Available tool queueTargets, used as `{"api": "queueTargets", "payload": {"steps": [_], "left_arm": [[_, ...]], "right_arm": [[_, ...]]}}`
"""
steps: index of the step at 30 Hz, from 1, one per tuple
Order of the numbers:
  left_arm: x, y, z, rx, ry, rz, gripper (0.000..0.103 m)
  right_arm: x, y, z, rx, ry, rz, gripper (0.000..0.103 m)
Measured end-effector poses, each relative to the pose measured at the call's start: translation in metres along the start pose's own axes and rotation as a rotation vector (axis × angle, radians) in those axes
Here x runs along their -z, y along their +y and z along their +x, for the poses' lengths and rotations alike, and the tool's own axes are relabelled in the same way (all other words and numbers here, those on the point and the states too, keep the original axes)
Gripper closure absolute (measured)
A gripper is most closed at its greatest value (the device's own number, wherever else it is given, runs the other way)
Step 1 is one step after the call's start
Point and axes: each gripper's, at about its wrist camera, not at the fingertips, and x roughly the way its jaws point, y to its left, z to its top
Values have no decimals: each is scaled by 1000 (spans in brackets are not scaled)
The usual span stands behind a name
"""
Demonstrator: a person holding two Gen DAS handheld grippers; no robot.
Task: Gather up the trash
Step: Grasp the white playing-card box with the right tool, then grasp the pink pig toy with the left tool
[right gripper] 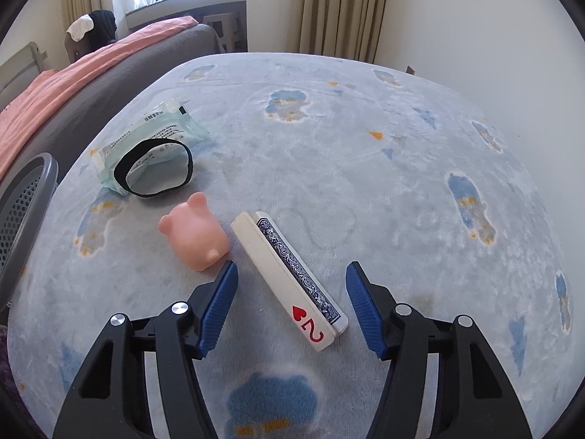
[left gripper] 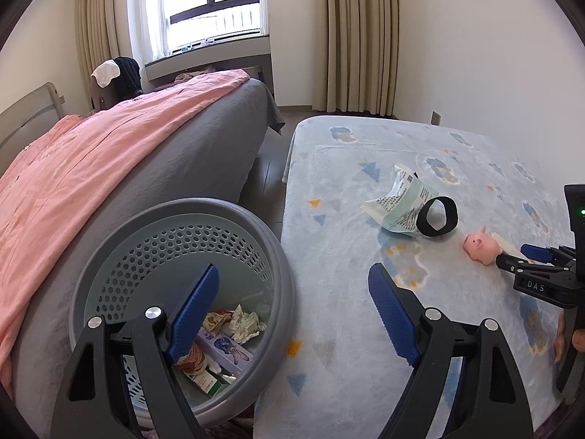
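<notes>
plush blue blanket (right gripper: 365,168) covers the table; the grey basket (left gripper: 182,219) with trash stands at its left edge. between the right gripper (right gripper: 289,303)'s spread jaws, untouched, lies the deck of cards (right gripper: 289,278), long axis diagonal, the two of hearts end toward the camera. closing askew could fan the cards or nudge the pink pig toy (right gripper: 195,241) beside it. the left gripper (left gripper: 292,311) is spread and empty.
</notes>
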Motion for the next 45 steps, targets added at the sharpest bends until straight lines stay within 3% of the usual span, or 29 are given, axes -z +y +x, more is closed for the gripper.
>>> {"api": "queueTargets", "payload": {"steps": [6,8,14,27,32,45], "left_arm": [[2,-11,5,9,1,27,23],[4,-16,7,9,1,39,23],[11,-38,7,35,15,100,23],[-6,-127,10,171,37,159,23],[-9,-161,36,169,94,187,23],[-16,-193,78,154,201,180,23]], "right_arm": [[-2,2,1,-28,-1,-25,55],[-2,4,0,-40,0,-39,66],[-3,0,-3,-83,6,-8,84],[-6,-34,-9,-142,0,138,85],[-13,-60,-14,-137,-28,216,85],[-12,-111,-15,-132,-26,351,85]]}}
